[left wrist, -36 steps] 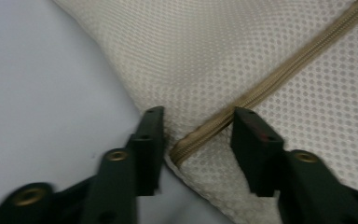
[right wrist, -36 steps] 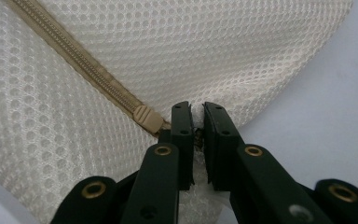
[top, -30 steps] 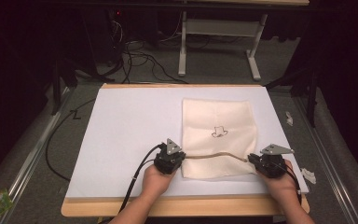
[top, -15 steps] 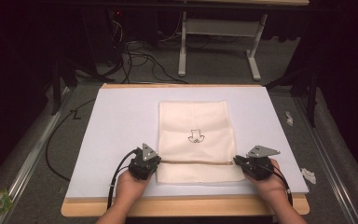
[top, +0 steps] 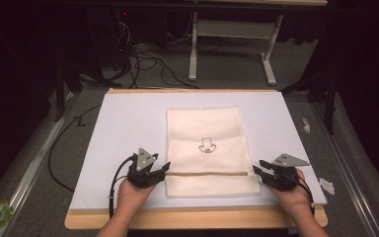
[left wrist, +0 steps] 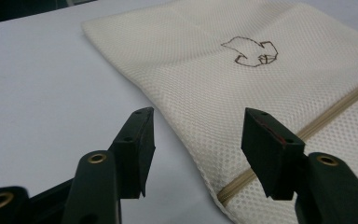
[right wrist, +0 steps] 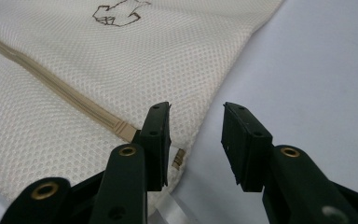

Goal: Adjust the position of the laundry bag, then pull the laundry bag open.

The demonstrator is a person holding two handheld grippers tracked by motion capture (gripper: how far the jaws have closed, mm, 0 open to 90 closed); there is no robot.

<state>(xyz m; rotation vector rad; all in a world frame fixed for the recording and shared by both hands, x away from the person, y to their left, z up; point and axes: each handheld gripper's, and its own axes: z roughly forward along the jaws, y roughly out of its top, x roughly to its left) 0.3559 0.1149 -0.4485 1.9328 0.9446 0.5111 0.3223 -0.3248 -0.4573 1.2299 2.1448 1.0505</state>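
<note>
My left gripper (top: 164, 169) points right, low and level, its jaws just opened and apart with nothing pinched. My right gripper (top: 256, 168) points left, jaws likewise just parted. Both my forearms come in from the near edge.

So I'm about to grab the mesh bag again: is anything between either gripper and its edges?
Nothing visible. The left gripper and right gripper sit open at opposite side edges of the mesh bag, with bare white mat around.
</note>
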